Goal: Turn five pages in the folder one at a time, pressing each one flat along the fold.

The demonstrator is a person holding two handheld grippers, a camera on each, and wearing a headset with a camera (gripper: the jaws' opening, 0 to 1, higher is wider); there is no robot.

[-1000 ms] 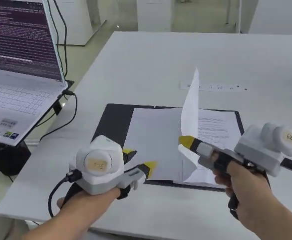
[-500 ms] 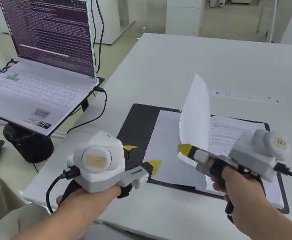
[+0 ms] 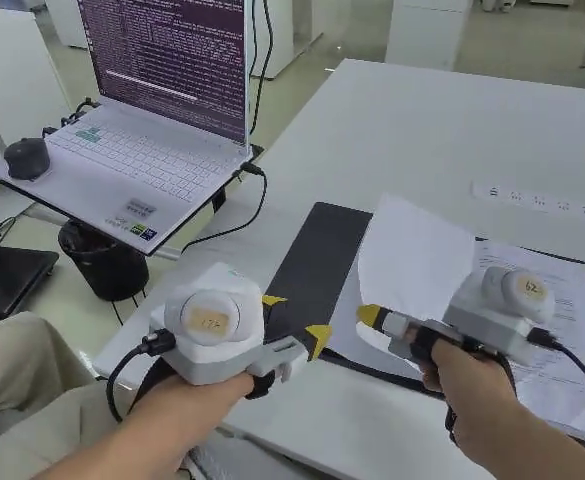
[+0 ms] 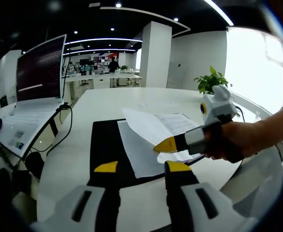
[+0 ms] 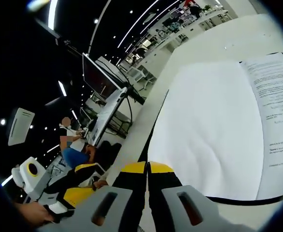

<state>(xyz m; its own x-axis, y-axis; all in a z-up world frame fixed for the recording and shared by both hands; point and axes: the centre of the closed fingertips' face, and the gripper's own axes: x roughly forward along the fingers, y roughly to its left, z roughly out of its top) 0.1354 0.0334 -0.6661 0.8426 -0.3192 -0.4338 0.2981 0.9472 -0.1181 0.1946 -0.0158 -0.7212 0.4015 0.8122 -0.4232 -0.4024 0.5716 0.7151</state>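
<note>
the black folder (image 3: 310, 262) lies open on the white table (image 3: 442, 110). a page (image 3: 412, 262) arches up over its middle, pinched at the near edge by the right gripper (image 3: 370, 316) — the right gripper view shows the jaws pressed together on the paper. the left gripper (image 4: 141, 167) hovers at the folder's near left corner; its own view shows the jaws spread, holding nothing. left of the folder, the head view adds a laptop (image 3: 142, 150) and mouse (image 3: 27, 155).

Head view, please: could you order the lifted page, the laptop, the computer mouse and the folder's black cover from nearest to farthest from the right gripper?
1. The lifted page, clamped in the right gripper.
2. The folder's black cover, just to the gripper's left.
3. The laptop, upper left, off the table.
4. The computer mouse, at the far left, beyond the laptop.
</note>
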